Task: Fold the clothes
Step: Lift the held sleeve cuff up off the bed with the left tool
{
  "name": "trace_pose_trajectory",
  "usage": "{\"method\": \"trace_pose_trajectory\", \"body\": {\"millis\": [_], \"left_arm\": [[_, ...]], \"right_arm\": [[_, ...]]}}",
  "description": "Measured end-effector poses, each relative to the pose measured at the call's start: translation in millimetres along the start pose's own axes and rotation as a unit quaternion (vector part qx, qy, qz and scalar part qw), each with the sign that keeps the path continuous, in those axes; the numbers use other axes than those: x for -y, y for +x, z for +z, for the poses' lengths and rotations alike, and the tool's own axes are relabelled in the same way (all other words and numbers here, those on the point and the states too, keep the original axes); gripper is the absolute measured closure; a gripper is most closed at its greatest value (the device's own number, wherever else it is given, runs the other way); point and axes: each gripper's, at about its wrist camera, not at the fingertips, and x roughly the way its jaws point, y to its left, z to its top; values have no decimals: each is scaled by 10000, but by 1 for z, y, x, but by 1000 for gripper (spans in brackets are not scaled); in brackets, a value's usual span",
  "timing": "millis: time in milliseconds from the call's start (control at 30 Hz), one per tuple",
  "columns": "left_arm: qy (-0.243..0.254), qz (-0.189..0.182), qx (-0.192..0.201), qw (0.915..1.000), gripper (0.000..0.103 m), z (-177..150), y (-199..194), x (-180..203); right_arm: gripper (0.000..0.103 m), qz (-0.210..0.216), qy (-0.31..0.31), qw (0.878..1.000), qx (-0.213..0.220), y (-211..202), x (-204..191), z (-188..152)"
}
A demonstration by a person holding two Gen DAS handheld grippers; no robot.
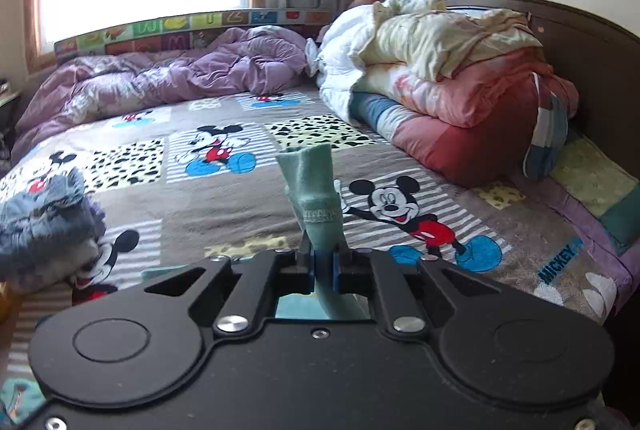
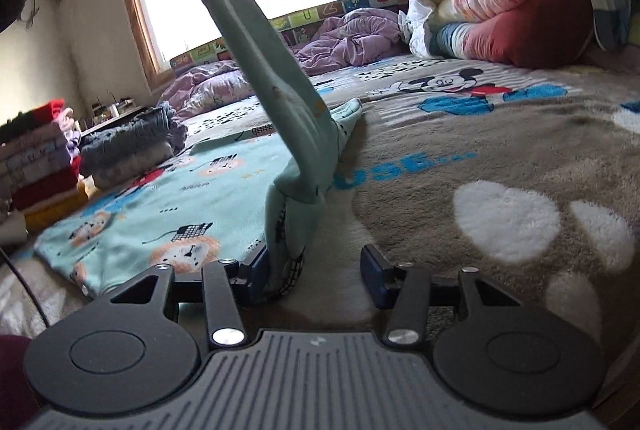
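Note:
A mint-green child's garment with lion prints (image 2: pixel 168 198) lies flat on the Mickey Mouse blanket (image 2: pixel 480 150). My left gripper (image 1: pixel 323 262) is shut on its sleeve cuff (image 1: pixel 316 190), which sticks up past the fingers. In the right wrist view that sleeve (image 2: pixel 256 50) stretches taut from the garment up to the top left. My right gripper (image 2: pixel 314 270) is open and low on the blanket. A bunched fold of the garment (image 2: pixel 286 250) stands between its jaws, close to the left finger (image 2: pixel 256 266).
A crumpled blue denim garment (image 1: pixel 44 226) lies at the left; it also shows in the right wrist view (image 2: pixel 132 138). Folded clothes are stacked (image 2: pixel 40 158) at the far left. Rolled quilts (image 1: pixel 448 86) and a purple duvet (image 1: pixel 168 78) fill the far side.

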Motion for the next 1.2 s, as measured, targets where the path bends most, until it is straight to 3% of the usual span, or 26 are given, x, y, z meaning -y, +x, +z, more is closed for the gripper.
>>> {"method": "trace_pose_trajectory", "body": {"millis": [567,900,1200], "left_arm": [[-861,74,55,9962,97,-66,-35,-110],[-936,229,-121,9953,97,-101,-12,-153],[-479,501,-489,9964,97,-135,21,-166]], "right_arm": [[53,-271,-1094,9935,136,-7,-23,-8],[53,-373,-1797,9827,251,-11,-38,-11],[53,-339,-2066,9777,179,-15,-43,-11]]}}
